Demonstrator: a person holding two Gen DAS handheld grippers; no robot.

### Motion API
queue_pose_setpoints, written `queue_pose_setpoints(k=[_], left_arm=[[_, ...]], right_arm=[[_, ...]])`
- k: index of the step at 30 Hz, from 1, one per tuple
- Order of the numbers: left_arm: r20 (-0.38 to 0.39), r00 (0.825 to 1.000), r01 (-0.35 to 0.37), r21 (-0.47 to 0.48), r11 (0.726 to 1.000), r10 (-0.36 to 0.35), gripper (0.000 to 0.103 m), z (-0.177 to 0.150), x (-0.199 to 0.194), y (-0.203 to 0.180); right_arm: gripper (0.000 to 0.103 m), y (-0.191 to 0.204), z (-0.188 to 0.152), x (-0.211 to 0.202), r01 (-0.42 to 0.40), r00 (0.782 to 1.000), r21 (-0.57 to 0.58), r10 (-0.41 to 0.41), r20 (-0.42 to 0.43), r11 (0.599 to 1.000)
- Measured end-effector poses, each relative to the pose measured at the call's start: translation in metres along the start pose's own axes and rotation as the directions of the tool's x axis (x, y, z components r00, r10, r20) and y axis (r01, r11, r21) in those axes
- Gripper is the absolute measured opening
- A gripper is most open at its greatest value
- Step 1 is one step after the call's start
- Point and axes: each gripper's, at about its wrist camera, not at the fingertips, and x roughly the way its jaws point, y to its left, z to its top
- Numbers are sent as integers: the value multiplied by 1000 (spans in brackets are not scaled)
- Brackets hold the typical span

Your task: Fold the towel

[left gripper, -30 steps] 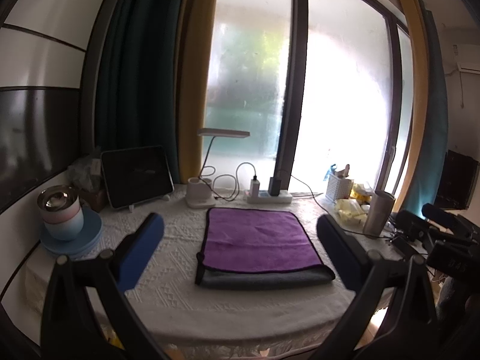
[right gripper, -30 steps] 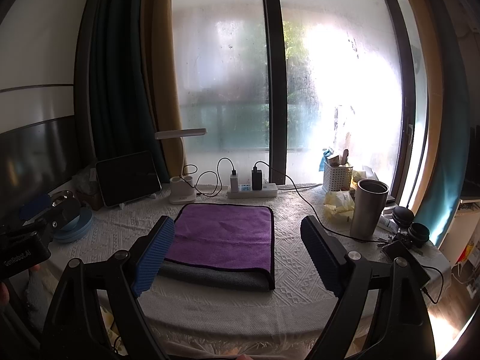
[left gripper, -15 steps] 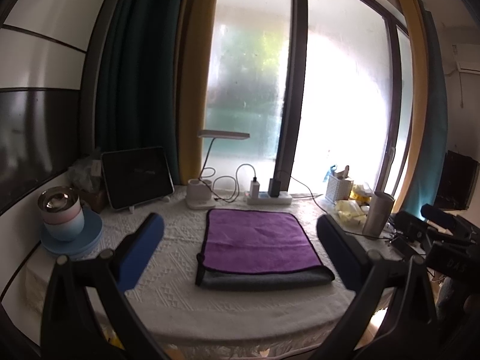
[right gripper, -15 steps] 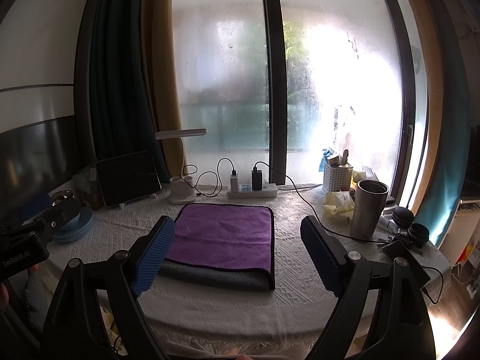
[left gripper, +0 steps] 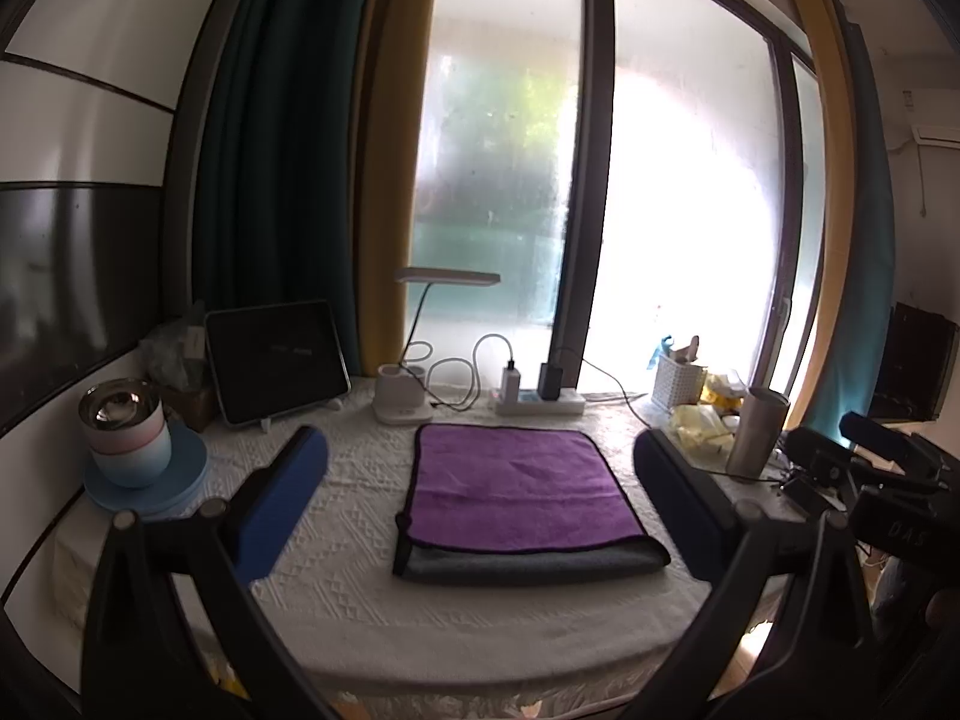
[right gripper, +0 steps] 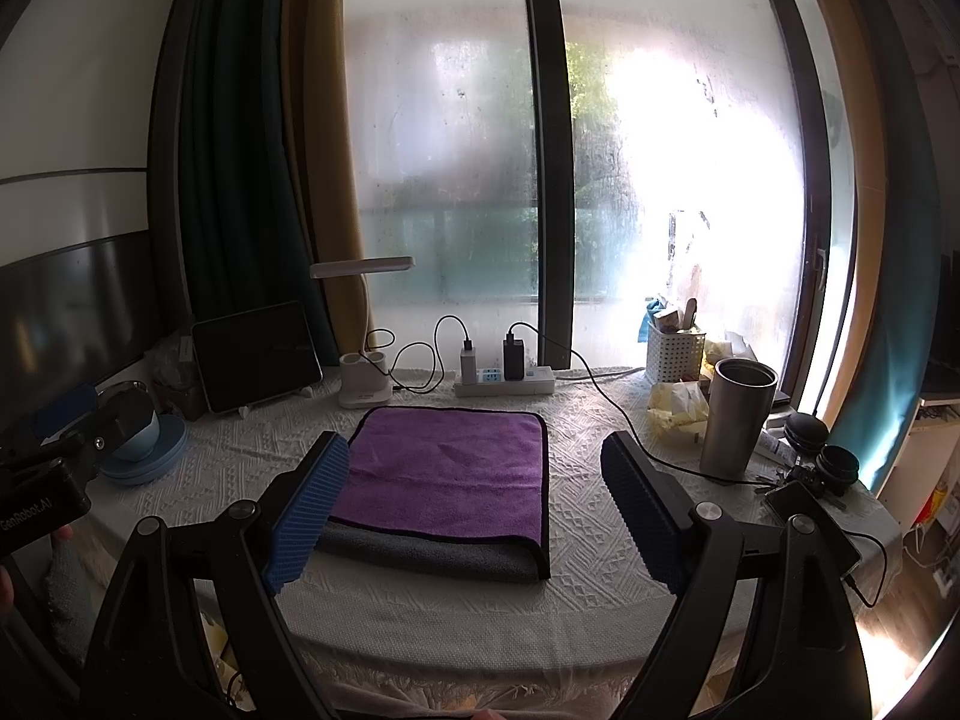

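The towel [left gripper: 519, 489] is found lying flat on the table [left gripper: 360, 588], near its middle, in front of the power strip [left gripper: 540, 402] and the lamp base [left gripper: 399, 399]. At least 1 fold is judged to be done: a purple face is turned up, a grey layer shows beneath it along the near edge, and the rounded crease is seen at the near right corner in the right wrist view [right gripper: 444, 480]. The edges are fairly well aligned, though the grey layer protrudes slightly at the front. Whether a further fold is required cannot be settled from the task sentence; if a smaller packet is wanted, 1 or more folds are left.

The left gripper [left gripper: 480, 504] is held above the near edge of the table, its fingers [left gripper: 288, 492] set wide apart and holding nothing. The right gripper [right gripper: 474, 504] is likewise held back from the cloth, fingers [right gripper: 312, 504] spread wide and empty. Neither gripper is touching the towel.

A steel tumbler [right gripper: 735, 417] and a phone with its cable [right gripper: 810, 516] are noted to the right, and a tablet [left gripper: 273, 360] and bowl [left gripper: 123, 432] to the left, all apart from the towel.
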Motion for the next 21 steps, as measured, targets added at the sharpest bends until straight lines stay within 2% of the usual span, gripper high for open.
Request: queue_pose_setpoints(k=[12,21], left_arm=[[-20,1000,-8,2,1000,8,103,-2,11,0],[-121,993,-3,6,1000,4,103,-20,63,3]], right_arm=[[88,-2,-3,10,3,1000,-4,-3,-13,1000],[88,-20,-10,48,15,998,23,-13,-54,1000]])
